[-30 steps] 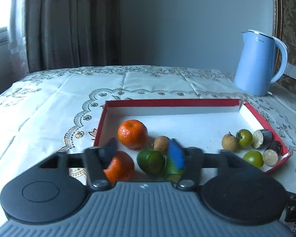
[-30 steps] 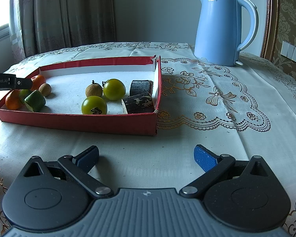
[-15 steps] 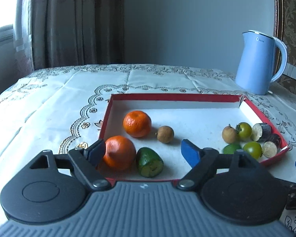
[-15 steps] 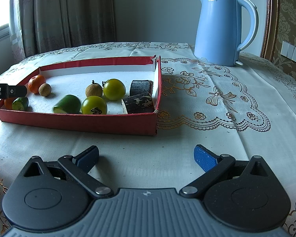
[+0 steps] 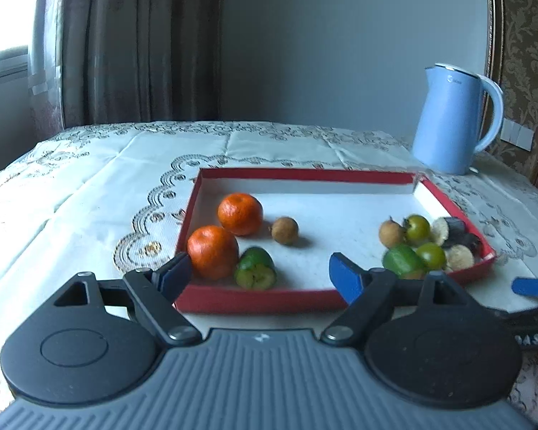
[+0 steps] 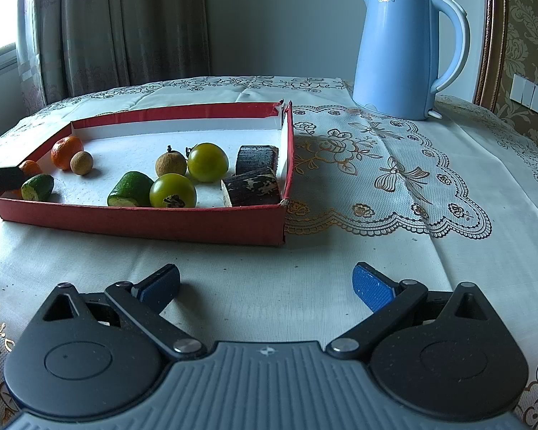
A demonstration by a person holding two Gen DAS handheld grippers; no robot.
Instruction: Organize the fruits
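A red tray (image 5: 262, 301) with a white floor holds the fruit. At its left lie two oranges (image 5: 212, 251), a cut green piece (image 5: 255, 268) and a brown longan (image 5: 285, 230). At its right sit another longan (image 5: 391, 233), two green tomatoes (image 5: 417, 227), a second green piece (image 5: 402, 261) and dark cut chunks (image 5: 461, 256). My left gripper (image 5: 260, 274) hovers at the tray's near wall, its jaws opening, with nothing gripped between them. My right gripper (image 6: 267, 281) stands open over bare cloth, short of the tray (image 6: 143, 220).
A light blue kettle (image 6: 400, 53) stands on the lace tablecloth behind and to the right of the tray. Curtains hang at the far left, and a patterned panel with wall switches stands at the right. The left gripper's finger (image 6: 0, 181) shows at the tray's left end.
The left gripper drew back from inside the tray to its near wall and its jaws spread. One green piece went from beside the oranges to the tomatoes at the right. The right gripper stayed still.
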